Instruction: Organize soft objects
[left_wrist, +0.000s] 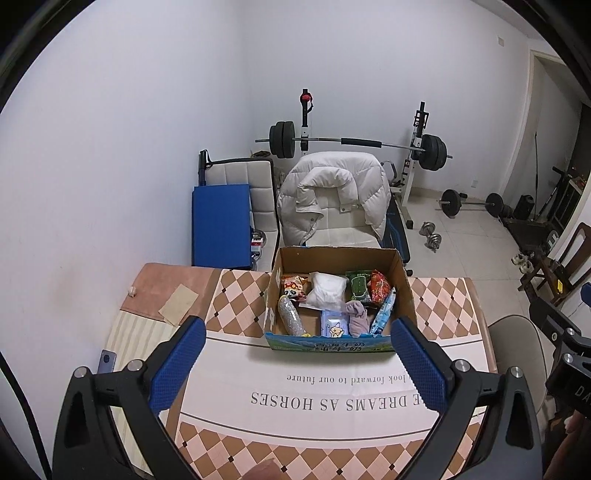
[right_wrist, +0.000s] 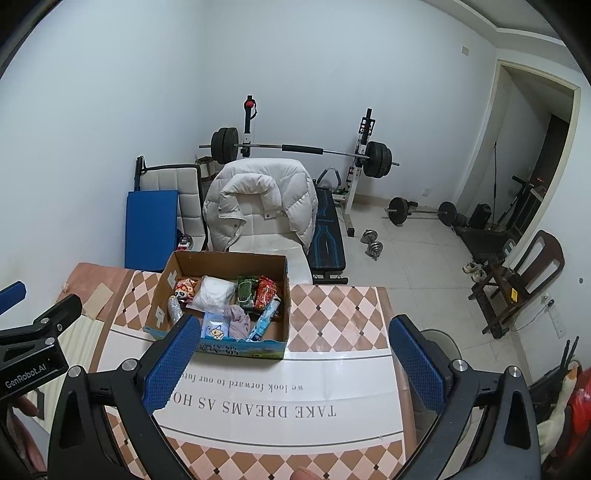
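An open cardboard box (left_wrist: 404, 291) stands on the table (left_wrist: 295, 398) and holds several soft things: a white bag (left_wrist: 328, 291), a purple cloth (left_wrist: 357, 317), a silver pouch (left_wrist: 290, 315), a green pack (left_wrist: 357, 288), a red snack bag (left_wrist: 380, 286) and a light-blue tissue pack (left_wrist: 334, 323). My left gripper (left_wrist: 297, 363) is open and empty, just in front of the box. The box (right_wrist: 275, 345) also shows in the right wrist view, with the white bag (right_wrist: 214, 295) and purple cloth (right_wrist: 238, 319) inside. My right gripper (right_wrist: 291, 363) is open and empty, in front of the box and to its right.
A white chair with a puffy white jacket (left_wrist: 332, 199) stands behind the table. A blue mat (left_wrist: 219, 225) leans at the wall. A barbell rack (left_wrist: 354, 142) and dumbbells (left_wrist: 432, 234) are on the floor beyond. A phone (left_wrist: 107, 362) lies at the table's left edge.
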